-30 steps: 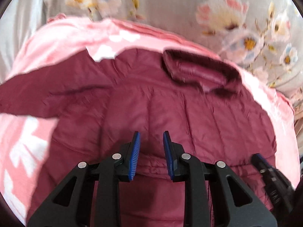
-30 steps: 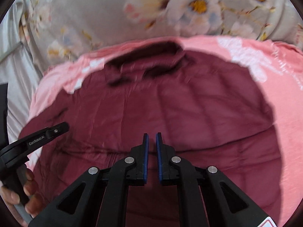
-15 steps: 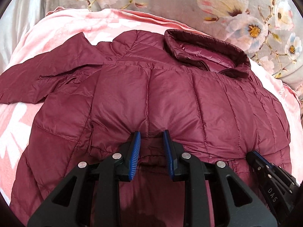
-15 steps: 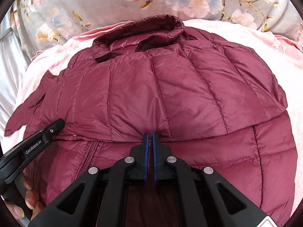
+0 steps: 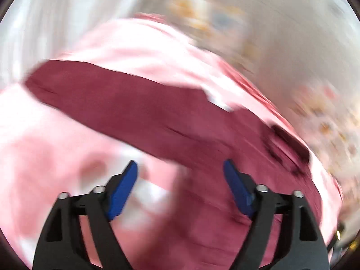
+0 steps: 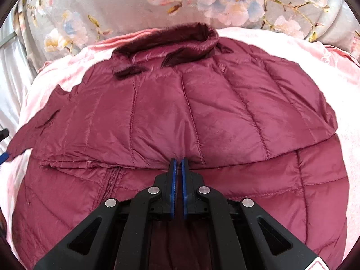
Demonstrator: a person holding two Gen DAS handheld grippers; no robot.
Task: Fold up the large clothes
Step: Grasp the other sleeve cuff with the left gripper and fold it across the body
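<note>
Bedroom: floral bedding [image 6: 126, 6], pink blanket [image 6: 315, 54]

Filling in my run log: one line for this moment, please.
left gripper: open, empty, view blurred | right gripper: shut on jacket fold edge | jacket: hem folded up, on pink blanket

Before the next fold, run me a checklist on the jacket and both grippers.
1. Right gripper clamped on the jacket hem: ok, fingers shut on the folded edge.
2. Left gripper free: ok, fingers wide apart, nothing between them.
3. Lower part folded up over the chest: ok.
4. Collar lying flat: not ok, it stands up, rumpled.
5. Left sleeve tucked in: not ok, it lies spread across the pink blanket.
6. Left view sharp enough to aim: not ok, blurred.
</note>
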